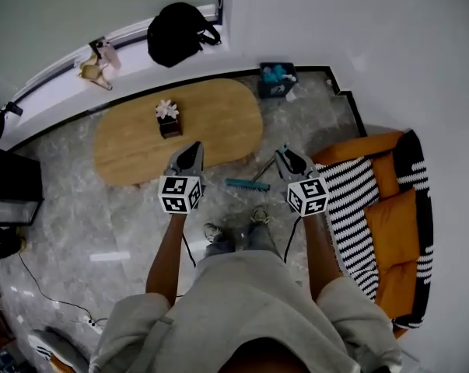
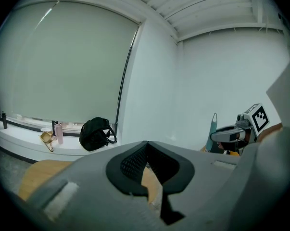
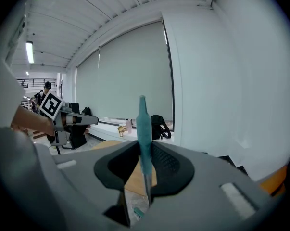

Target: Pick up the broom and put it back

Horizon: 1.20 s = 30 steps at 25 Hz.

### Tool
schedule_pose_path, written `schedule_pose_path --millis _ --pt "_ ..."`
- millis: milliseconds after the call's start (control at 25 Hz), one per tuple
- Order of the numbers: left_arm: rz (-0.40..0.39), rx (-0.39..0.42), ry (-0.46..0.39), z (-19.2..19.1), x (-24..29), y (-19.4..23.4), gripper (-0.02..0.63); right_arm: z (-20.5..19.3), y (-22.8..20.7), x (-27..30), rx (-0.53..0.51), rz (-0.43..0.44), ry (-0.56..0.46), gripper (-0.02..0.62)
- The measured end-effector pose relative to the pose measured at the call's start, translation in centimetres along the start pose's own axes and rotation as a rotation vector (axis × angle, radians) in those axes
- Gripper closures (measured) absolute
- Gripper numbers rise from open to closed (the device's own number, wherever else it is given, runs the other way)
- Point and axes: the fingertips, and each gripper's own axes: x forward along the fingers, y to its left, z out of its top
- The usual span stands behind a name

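The broom has a thin metal shaft, a teal grip and a small teal head (image 1: 246, 183) that hangs low over the marble floor beside the table. My right gripper (image 1: 284, 153) is shut on the shaft. In the right gripper view the teal grip (image 3: 144, 125) stands upright between the black pads (image 3: 166, 163), and the head (image 3: 138, 212) shows far below. My left gripper (image 1: 194, 148) is held level to the left over the table's near edge, apart from the broom. Its jaws (image 2: 147, 146) meet at the tips with nothing between them. The left gripper view shows the right gripper (image 2: 233, 133) with the broom grip (image 2: 214, 125).
An oval wooden table (image 1: 141, 142) with a small dark box (image 1: 169, 123) stands ahead. A black backpack (image 1: 178, 33) lies on the window sill. A dark bin with teal things (image 1: 277, 78) is in the far corner. An orange sofa with a striped throw (image 1: 358, 208) is at the right.
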Motion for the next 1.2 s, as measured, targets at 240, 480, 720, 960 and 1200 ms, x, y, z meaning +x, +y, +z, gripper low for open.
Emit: schedule_pose_path --millis 240,480,720,960,1200 --pt "0.062 -0.006 0.019 -0.2 1.7 -1.8 0.603 -1.3 -2.4 0.4 0.028 0.082 0.013 0.509" --pt "0.143 -0.024 0.032 -0.8 3.5 -4.2 0.603 -2.2 -4.7 1.7 0.054 0.203 0.019 0.508" --pt "0.237 -0.041 0.039 -1.8 3.5 -4.9 0.603 -3.6 -4.4 3.8 0.038 0.327 0.046 0.508" --pt "0.278 -0.073 0.070 -4.4 2.6 -5.1 0.603 -5.8 -4.0 5.5 0.033 0.396 0.091 0.508" --pt "0.264 -0.111 0.119 -8.0 3.1 -4.3 0.603 -9.0 -3.5 7.4 0.038 0.432 0.150 0.506"
